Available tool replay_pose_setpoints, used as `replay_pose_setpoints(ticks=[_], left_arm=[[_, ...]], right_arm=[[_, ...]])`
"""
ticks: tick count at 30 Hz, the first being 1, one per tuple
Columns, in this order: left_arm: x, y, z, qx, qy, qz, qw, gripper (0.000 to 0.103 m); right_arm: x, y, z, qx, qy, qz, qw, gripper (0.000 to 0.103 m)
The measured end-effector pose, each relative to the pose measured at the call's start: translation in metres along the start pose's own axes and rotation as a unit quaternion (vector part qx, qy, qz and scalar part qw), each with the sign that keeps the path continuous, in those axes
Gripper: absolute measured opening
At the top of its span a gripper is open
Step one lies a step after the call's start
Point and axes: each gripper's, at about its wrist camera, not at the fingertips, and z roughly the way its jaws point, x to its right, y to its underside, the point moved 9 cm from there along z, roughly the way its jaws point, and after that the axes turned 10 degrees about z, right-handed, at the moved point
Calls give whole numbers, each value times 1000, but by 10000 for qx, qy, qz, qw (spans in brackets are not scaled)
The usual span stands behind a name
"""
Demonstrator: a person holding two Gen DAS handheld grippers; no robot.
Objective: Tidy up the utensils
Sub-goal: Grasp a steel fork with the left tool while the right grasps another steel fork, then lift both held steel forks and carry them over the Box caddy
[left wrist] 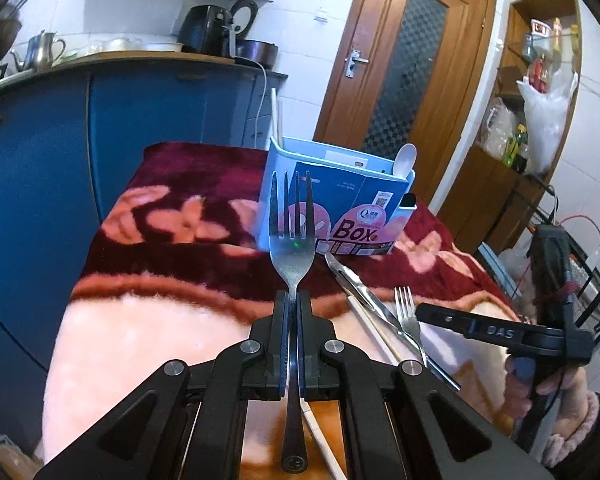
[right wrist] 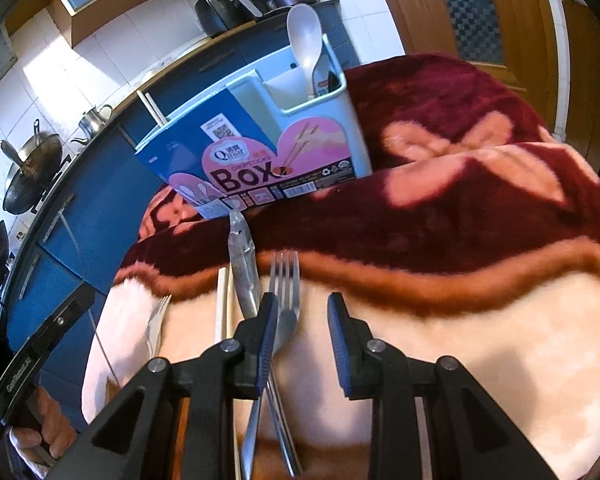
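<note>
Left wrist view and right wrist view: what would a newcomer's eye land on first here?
First, the fork clamped upright in the shut left claw, tines pointing at the blue utensil box on the dark red floral blanket. Next, the white spoon standing in the box's end compartment. Then the loose pile before the open right claw: a second fork, tongs and chopsticks.
</note>
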Motion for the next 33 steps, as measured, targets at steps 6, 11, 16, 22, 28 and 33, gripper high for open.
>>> replay_pose_setpoints(ticks=[6, 11, 16, 22, 28, 33], left_arm=[[0, 1, -1, 52, 69, -34, 10000, 3], [6, 0, -2, 101, 131, -5, 9999, 3], [12, -4, -6, 220, 190, 4, 9996, 3], [19, -10, -14, 410, 313, 25, 9987, 3], [26, -16, -24, 636, 436, -2, 9970, 3], [31, -25, -31, 803, 513, 13, 9954, 3]], right_arm=[[1, -7, 9, -12, -255, 258, 9993, 28], [1, -12, 12, -65, -612, 466, 9970, 19], [-1, -11, 8, 3, -853, 500, 9951, 5], [-16, -16, -23, 528, -1287, 287, 9899, 2], [-32, -21, -63, 1113, -1480, 104, 9827, 2], [-42, -30, -90, 1558, -1502, 5, 9763, 1]])
